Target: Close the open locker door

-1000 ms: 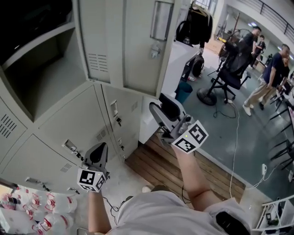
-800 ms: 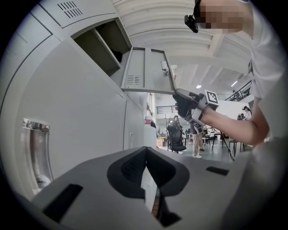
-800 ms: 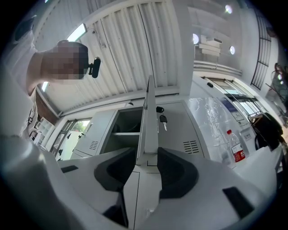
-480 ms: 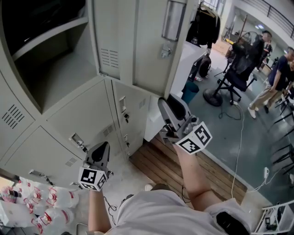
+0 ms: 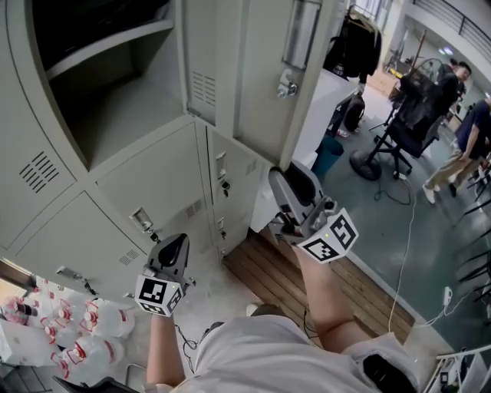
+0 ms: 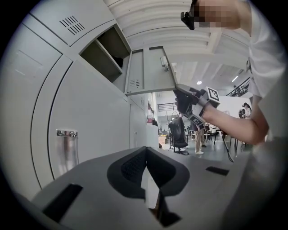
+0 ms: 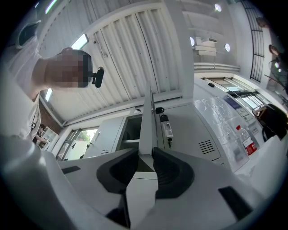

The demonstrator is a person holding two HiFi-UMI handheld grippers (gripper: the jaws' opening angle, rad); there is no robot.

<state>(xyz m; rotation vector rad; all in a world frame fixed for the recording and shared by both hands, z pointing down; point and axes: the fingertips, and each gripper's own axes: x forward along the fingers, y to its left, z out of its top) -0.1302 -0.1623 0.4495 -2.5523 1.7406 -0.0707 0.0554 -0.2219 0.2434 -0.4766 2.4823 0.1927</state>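
We lose the top of the open locker door [image 5: 261, 69] past the head view's upper edge. Its compartment [image 5: 84, 23] is too dark for us to tell any contents. The bottles [image 5: 69, 338] run off the lower left corner, their labels unreadable.

**Inspector:** Condition of the left gripper [image 6: 146, 150]?

**Recorder:** Near, low in frame. Jaws together at the tips, nothing between them.

**Inspector:** Surroundings?

**Recorder:** Grey locker bank on the left, with a metal handle [image 6: 66, 150] on the near panel. Above it, an open compartment [image 6: 104, 53]; its locker door [image 6: 148, 69] stands swung out to the right. The right gripper [image 6: 179, 92] meets that door's lower outer corner. An office chair [image 6: 178, 134] stands far off.
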